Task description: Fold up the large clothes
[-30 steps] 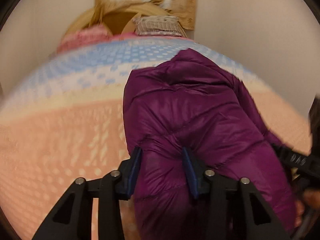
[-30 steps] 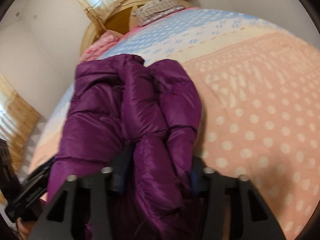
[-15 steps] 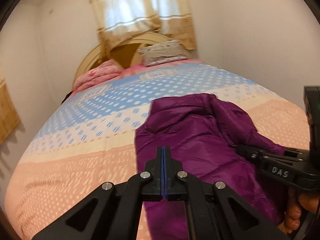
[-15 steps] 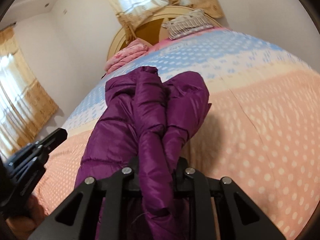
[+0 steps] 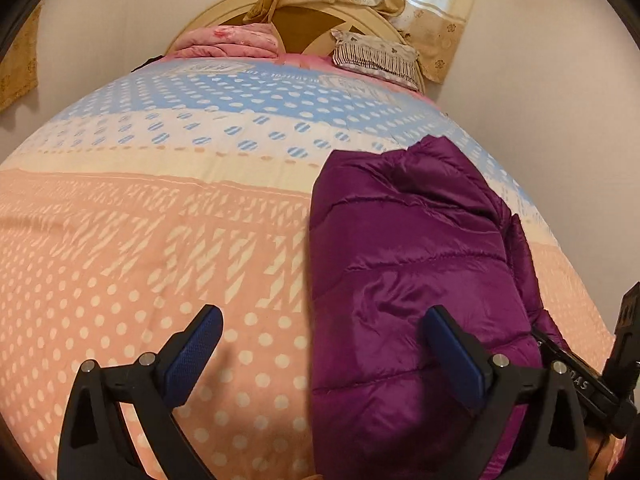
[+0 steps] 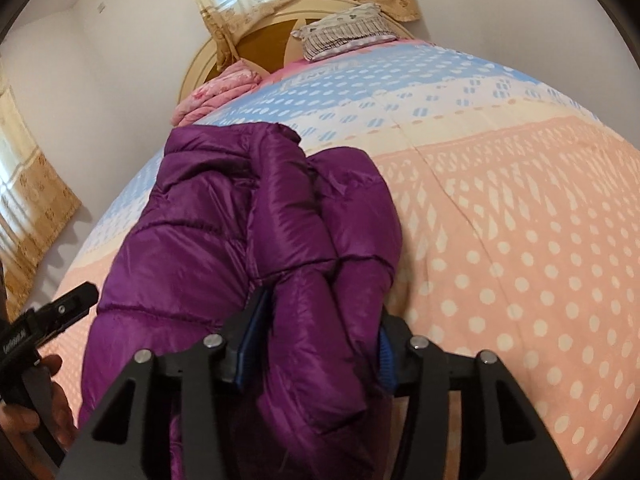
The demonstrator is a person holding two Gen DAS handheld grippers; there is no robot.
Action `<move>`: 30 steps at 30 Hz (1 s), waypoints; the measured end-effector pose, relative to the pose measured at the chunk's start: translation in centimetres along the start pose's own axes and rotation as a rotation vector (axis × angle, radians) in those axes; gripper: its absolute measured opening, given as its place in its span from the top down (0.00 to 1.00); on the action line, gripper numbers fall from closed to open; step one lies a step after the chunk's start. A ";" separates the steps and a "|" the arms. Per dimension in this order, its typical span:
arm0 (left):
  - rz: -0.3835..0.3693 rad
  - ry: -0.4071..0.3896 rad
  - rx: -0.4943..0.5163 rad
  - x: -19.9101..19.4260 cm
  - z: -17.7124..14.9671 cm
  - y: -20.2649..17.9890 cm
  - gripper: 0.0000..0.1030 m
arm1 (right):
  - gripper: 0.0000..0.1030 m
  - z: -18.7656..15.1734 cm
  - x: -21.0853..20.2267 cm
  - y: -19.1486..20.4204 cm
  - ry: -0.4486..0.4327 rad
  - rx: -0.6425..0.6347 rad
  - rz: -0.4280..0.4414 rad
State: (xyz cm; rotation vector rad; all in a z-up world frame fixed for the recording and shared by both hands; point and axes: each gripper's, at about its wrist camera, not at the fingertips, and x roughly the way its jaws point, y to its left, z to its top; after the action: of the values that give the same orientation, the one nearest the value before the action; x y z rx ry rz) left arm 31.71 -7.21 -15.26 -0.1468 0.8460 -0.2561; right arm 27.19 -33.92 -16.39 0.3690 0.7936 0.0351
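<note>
A wide bed with a pink, cream and blue dotted quilt (image 5: pixel 160 240) carries the shiny purple quilted puffer jacket (image 6: pixel 248 240), folded lengthwise beside its right edge. The left gripper (image 5: pixel 320 344) has just sprung wide apart, gripping nothing. The right gripper (image 6: pixel 316 344), jaws just widening, straddles a bunched jacket fold; whether it presses I cannot tell.

Both wrist views look steeply down and along the bed (image 5: pixel 168 240) toward its headboard (image 6: pixel 256 46), close over the purple jacket (image 6: pixel 224 240) they share, seemingly side by side.
</note>
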 end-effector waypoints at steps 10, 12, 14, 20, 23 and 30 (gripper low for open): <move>0.038 0.018 0.054 3.0 -1.7 -1.5 0.02 | 0.38 -0.6 1.5 -1.1 0.048 0.014 -0.019; 0.029 0.023 0.053 3.5 -1.7 -1.9 0.05 | 0.51 -0.6 1.8 -0.5 0.063 -0.007 -0.014; 0.016 0.028 0.066 3.7 -1.8 -2.6 0.21 | 0.54 -0.5 2.1 -0.4 0.071 -0.001 -0.015; -0.001 0.005 0.198 2.2 -2.1 -5.4 0.71 | 0.77 -0.7 1.7 0.9 0.059 -0.035 -0.011; 0.022 -0.049 0.262 -0.2 -1.9 -6.1 0.77 | 0.80 -0.8 0.3 2.0 0.014 -0.044 -0.012; 0.061 -0.167 0.284 -6.5 -0.4 -4.3 0.78 | 0.81 -0.2 -2.4 5.6 -0.039 -0.093 0.059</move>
State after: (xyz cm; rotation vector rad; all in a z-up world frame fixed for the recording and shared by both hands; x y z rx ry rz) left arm 26.58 -9.53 -9.89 0.1220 0.6392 -0.2997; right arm 25.98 -29.05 -13.03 0.3047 0.7399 0.1196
